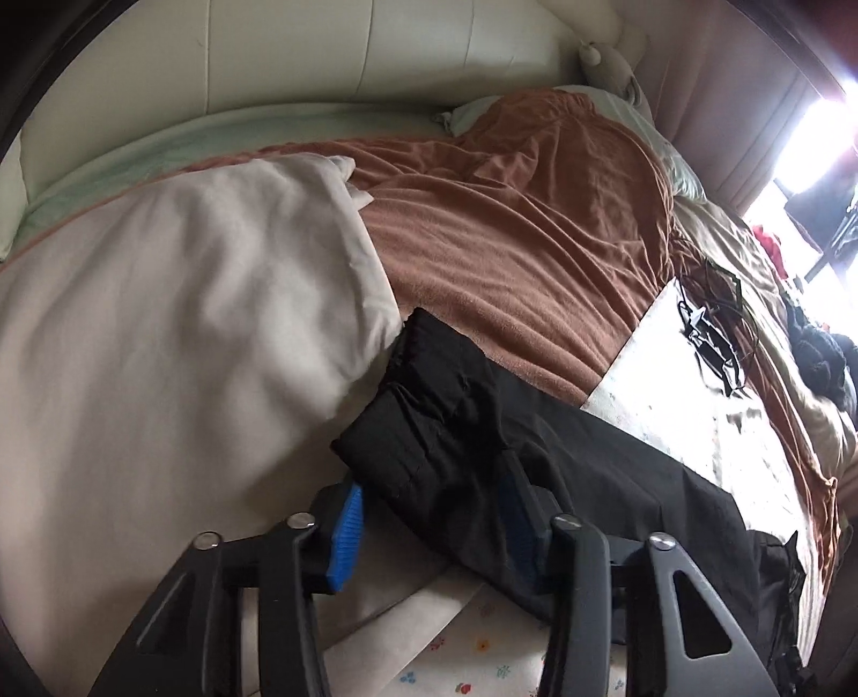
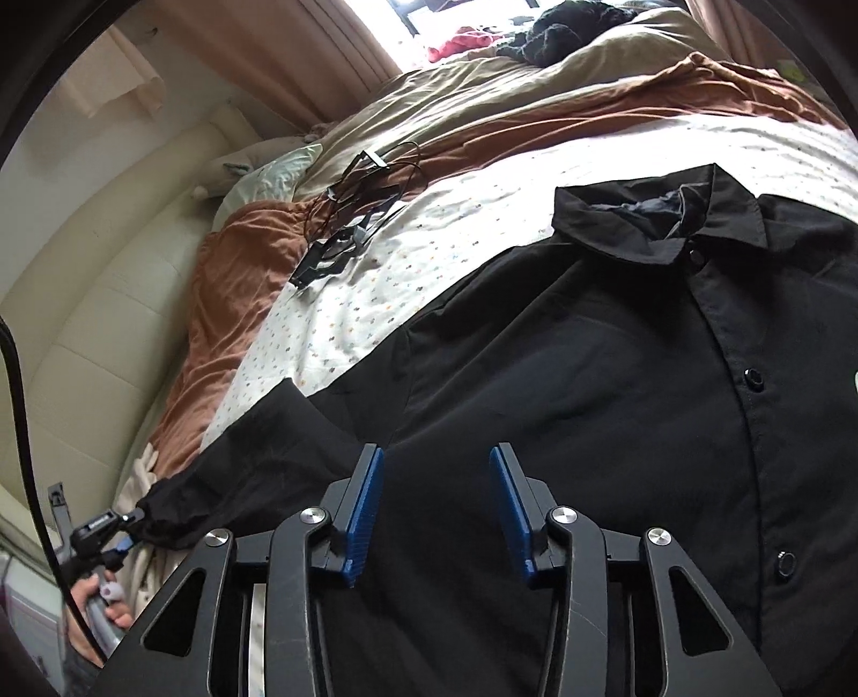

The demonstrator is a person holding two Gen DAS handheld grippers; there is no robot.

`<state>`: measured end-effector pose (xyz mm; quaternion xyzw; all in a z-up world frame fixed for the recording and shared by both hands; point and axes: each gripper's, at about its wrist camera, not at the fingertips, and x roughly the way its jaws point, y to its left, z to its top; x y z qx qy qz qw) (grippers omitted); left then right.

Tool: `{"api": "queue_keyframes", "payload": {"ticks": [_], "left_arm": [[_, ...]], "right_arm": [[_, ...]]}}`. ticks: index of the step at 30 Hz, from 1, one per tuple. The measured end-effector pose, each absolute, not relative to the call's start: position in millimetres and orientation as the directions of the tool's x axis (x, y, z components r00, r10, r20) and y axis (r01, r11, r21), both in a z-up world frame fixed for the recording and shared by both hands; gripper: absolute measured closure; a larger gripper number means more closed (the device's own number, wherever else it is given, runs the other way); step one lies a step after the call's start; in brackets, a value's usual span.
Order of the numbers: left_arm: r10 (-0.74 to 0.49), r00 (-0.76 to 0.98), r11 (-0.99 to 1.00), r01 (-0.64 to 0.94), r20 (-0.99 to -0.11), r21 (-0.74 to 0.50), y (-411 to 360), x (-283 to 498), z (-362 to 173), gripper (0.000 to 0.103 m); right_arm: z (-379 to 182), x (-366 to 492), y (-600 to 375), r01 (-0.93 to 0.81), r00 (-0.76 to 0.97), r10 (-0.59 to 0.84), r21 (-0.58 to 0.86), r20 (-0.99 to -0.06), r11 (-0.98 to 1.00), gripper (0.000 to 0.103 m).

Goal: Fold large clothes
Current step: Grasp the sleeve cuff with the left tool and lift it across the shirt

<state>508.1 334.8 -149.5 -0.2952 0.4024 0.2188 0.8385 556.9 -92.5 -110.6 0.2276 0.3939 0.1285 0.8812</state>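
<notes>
My left claw [image 1: 429, 528] is spread wide around the cuff end of the black shirt's sleeve [image 1: 429, 429]; the cloth lies between the blue pads [image 1: 346, 531], but the jaws are not pressed onto it. From the right wrist view the same left claw [image 2: 120, 528] shows small at the lower left, right at the sleeve's tip, though whether it pinches there I cannot tell from that side. My right claw [image 2: 435, 509] hangs with its jaws apart over the body of the black shirt [image 2: 590, 375], holding nothing. The shirt lies face up on the bed, buttoned, its collar [image 2: 638, 225] pointing toward the far side and its sleeve stretched out toward the headboard edge. Under it is a white dotted sheet [image 2: 375, 300], and beyond that a rumpled brown blanket [image 1: 509, 225]. A white duvet [image 1: 177, 300] bulks just beside the cuff on the headboard side. A tangle of black cables [image 2: 354, 214] rests on the dotted sheet near the brown blanket, well apart from the shirt. The cream padded headboard [image 1: 268, 48] runs along the bed's edge.
</notes>
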Motion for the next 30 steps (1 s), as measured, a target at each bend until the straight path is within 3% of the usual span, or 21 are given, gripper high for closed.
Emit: {"api": "queue_keyframes", "payload": {"ticks": [1, 2, 12, 21, 23, 26, 29, 30], "left_arm": [[0.128, 0.579, 0.726, -0.608, -0.805, -0.321, 335.7, 510.5, -149.0, 0.089], [0.112, 0.591, 0.720, -0.603, -0.799, -0.344, 337.2, 511.3, -147.3, 0.093], [0.090, 0.748, 0.786, -0.459, -0.658, -0.414, 305.3, 513.1, -52.0, 0.096], [-0.052, 0.866, 0.853, -0.220, -0.497, -0.474, 223.9, 514.2, 65.5, 0.097], [-0.077, 0.875, 0.867, -0.178, -0.478, -0.466, 200.1, 517.0, 86.7, 0.097], [-0.116, 0.885, 0.884, -0.115, -0.450, -0.454, 161.1, 518.7, 113.9, 0.097], [-0.152, 0.889, 0.898, -0.059, -0.431, -0.437, 125.5, 519.5, 134.1, 0.097], [-0.166, 0.889, 0.900, -0.040, -0.427, -0.433, 114.4, 520.0, 139.6, 0.097]], "right_arm": [[-114.4, 560.8, -91.6, -0.053, 0.645, 0.436, 0.532, -0.628, 0.845, 0.070], [-117.9, 565.2, -89.6, -0.059, 0.632, 0.464, 0.559, -0.621, 0.827, 0.075], [-178.4, 593.3, -58.9, -0.023, 0.458, 0.645, 0.717, -0.612, 0.696, 0.088], [-149.0, 566.2, -99.0, -0.016, 0.497, 0.661, 0.756, -0.562, 0.654, 0.089], [-141.6, 549.5, -114.1, -0.007, 0.526, 0.656, 0.769, -0.541, 0.639, 0.085], [-124.7, 530.2, -133.9, 0.023, 0.562, 0.606, 0.743, -0.563, 0.669, 0.067], [-104.5, 511.9, -160.4, 0.018, 0.609, 0.582, 0.743, -0.540, 0.670, 0.064], [-98.5, 503.9, -170.7, 0.017, 0.628, 0.570, 0.741, -0.530, 0.671, 0.058]]}}
